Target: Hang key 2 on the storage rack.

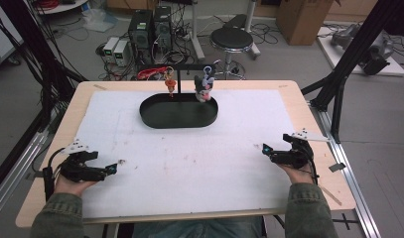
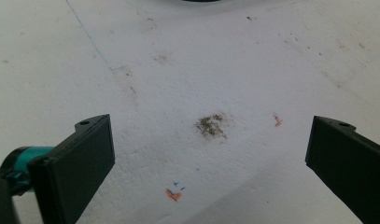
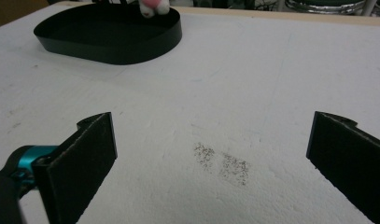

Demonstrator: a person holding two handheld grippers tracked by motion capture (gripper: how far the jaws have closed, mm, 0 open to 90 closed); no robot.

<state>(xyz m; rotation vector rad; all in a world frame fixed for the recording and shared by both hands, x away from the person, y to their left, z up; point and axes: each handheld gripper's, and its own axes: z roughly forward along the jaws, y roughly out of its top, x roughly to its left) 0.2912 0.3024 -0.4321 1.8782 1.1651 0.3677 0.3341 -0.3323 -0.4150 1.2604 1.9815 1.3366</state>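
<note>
A black oval tray (image 1: 155, 118) lies at the far middle of the white mat (image 1: 189, 158); its wall (image 3: 145, 49) appears at the top left of the right gripper view. Above it a black stand (image 1: 189, 66) carries a small orange charm (image 1: 170, 85) and a grey and pink plush toy (image 1: 204, 88), whose lower part (image 3: 150, 7) hangs over the tray. My left gripper (image 1: 117, 165) rests low at the near left, open, jaws wide apart over bare mat (image 2: 211, 84). At the near right, my right gripper (image 1: 265, 150) is open too, with nothing between its jaws.
The wooden table edge (image 1: 308, 114) frames the mat. Beyond the far edge stand a round black stool (image 1: 231, 38), computer boxes (image 1: 140, 29) and cables on the floor. Black frame posts (image 1: 348, 54) rise at the right. Dirt smudges (image 3: 220, 163) mark the mat.
</note>
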